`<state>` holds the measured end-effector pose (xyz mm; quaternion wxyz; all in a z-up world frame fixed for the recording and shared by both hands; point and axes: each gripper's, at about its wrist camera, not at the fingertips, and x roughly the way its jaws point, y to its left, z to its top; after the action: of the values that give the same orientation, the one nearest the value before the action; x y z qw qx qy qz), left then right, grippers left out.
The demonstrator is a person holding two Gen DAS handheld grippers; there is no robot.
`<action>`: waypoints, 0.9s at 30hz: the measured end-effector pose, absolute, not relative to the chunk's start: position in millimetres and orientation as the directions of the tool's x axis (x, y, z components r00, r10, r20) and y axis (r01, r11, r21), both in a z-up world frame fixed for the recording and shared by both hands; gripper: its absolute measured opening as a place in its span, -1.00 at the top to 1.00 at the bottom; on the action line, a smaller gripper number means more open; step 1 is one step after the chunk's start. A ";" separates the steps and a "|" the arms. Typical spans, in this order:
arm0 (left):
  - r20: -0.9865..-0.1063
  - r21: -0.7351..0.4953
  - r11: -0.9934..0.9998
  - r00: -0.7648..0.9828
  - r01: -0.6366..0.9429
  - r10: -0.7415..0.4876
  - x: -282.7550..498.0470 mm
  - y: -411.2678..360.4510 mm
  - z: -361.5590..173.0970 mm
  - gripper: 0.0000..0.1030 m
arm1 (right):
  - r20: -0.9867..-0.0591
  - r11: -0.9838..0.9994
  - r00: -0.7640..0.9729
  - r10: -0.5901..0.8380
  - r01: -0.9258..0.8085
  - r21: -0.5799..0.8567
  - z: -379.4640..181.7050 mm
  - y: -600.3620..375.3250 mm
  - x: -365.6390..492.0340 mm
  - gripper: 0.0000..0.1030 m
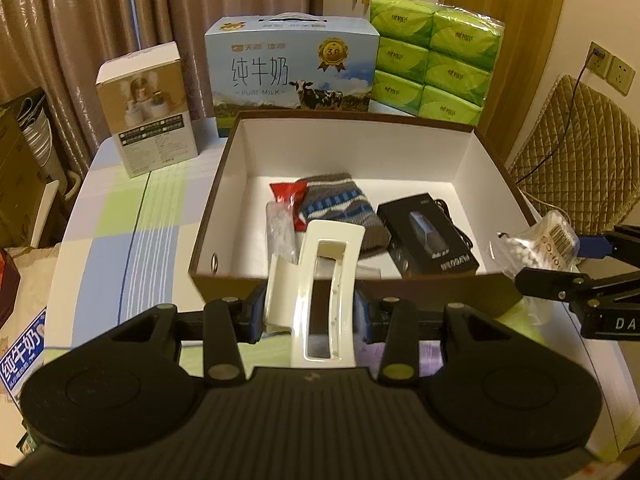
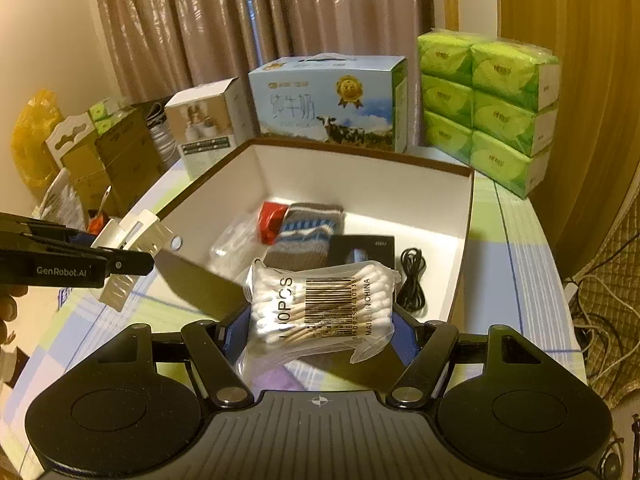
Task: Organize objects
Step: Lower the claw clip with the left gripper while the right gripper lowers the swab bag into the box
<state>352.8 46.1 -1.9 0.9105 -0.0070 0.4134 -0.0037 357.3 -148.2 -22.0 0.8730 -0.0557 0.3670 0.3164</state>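
My left hand-held gripper (image 1: 310, 308) pinches a white hair clip (image 1: 316, 280) between its blue pads, the clip standing up in front of the near wall of the open box (image 1: 224, 272). My right hand-held gripper (image 2: 322, 332) squeezes a clear bag of cotton swabs (image 2: 320, 304), held above the box's near edge. Both hang over the checked cloth of the counter (image 1: 120, 216).

Inside the box, on its white floor, lie a black carton (image 1: 428, 236) with a coiled black cable (image 2: 412, 280) beside it, a striped knitted sock (image 1: 340, 208) in the middle, and a red packet (image 1: 290, 196) touching a small clear bag (image 1: 278, 224) to the left.

Behind the box stand a small white carton (image 1: 146, 108), a blue milk case (image 1: 292, 68) with a cow on it, and a stack of green tissue packs (image 1: 432, 64). Curtains (image 1: 120, 8) hang at the back.
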 end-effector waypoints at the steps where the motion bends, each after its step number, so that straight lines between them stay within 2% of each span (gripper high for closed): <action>1: -0.752 -0.015 1.000 0.660 0.003 -0.013 357.7 45.2 -1.8 0.28 | -0.676 0.796 0.532 0.511 -0.590 0.137 -22.1 -147.2 361.7 -0.32; 14: -0.761 -0.006 1.000 0.648 0.029 -0.023 428.7 37.2 -4.7 0.28 | -0.682 0.817 0.537 0.497 -0.555 0.159 -26.2 -130.6 419.8 -0.32; 27: -0.796 0.011 0.999 0.605 0.035 -0.012 491.4 33.7 -29.2 0.27 | -0.703 0.838 0.525 0.479 -0.513 0.188 -38.3 -118.0 473.2 -0.32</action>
<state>491.4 33.7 -29.2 0.8957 0.0126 0.4444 -0.0131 473.2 -118.0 -38.3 0.8730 -0.0214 0.3959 0.2839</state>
